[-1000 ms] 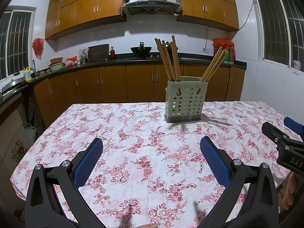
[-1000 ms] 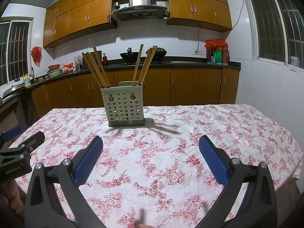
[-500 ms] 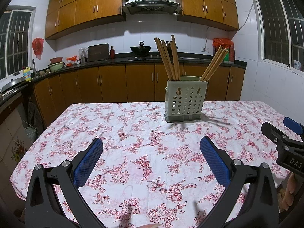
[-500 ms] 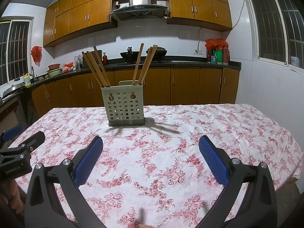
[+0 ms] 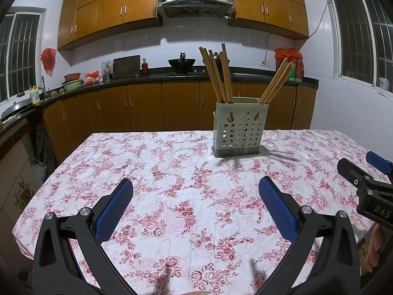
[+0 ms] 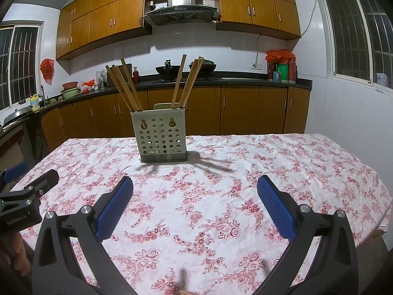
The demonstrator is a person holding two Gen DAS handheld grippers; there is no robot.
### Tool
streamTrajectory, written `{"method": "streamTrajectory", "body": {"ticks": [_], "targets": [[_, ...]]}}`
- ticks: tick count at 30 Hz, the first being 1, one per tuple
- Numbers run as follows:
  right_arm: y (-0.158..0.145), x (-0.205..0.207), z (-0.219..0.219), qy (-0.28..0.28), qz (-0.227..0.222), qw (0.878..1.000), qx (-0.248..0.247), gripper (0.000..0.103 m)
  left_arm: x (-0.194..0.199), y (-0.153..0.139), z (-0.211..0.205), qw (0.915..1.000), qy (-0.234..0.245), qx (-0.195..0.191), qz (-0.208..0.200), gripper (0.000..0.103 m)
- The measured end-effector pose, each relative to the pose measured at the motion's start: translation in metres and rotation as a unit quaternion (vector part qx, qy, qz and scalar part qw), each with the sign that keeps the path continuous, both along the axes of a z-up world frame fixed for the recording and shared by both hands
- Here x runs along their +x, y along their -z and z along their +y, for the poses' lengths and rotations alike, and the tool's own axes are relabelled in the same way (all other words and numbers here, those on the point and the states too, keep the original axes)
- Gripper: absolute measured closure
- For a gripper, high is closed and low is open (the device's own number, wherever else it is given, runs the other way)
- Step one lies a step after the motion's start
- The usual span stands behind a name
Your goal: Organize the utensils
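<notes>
A pale green perforated utensil holder [image 5: 237, 129] stands upright on the flowered tablecloth [image 5: 186, 186], far side of the table. Several wooden chopsticks [image 5: 217, 73] lean in its left compartment and several more [image 5: 276, 81] in its right. It also shows in the right wrist view [image 6: 161, 135] with its chopsticks [image 6: 124, 86]. My left gripper [image 5: 195, 191] is open and empty, well short of the holder. My right gripper [image 6: 195, 189] is open and empty, also short of it. The right gripper shows at the left view's right edge [image 5: 363, 179]; the left gripper at the right view's left edge [image 6: 27, 191].
Kitchen counters with wooden cabinets [image 5: 147, 108] run behind the table. Woks [image 5: 181, 62] sit on the stove under a range hood [image 5: 195, 2]. The table's right edge [image 6: 383, 204] drops off near a tiled wall with a window.
Both grippers stay open and nearly still. The holder appears very slightly nearer and higher in both views.
</notes>
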State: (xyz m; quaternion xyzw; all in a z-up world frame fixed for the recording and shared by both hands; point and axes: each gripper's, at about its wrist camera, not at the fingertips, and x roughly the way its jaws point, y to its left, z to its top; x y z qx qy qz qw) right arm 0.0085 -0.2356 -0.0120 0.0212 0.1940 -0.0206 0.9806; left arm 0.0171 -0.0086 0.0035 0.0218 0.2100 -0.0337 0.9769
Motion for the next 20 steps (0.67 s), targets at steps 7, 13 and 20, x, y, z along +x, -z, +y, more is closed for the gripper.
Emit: {"method": "streamTrajectory", "body": {"ticks": [7,13,20], "targets": [[0.0004,-0.0001,0.0003,0.000,0.000,1.000,0.000,0.004,-0.0003,0.0002,-0.0001,1.0000,-0.001,0.000,0.000,0.002],[0.0003,-0.0001,0.0002,0.000,0.000,1.000,0.001,0.004,-0.0015,0.0023,-0.0010,1.0000,-0.004,-0.001,0.001,0.002],[0.0002,0.0001,-0.0001,0.000,0.000,1.000,0.001,0.004,-0.0020,0.0034,-0.0002,0.9999,-0.008,-0.007,0.007,0.002]]}}
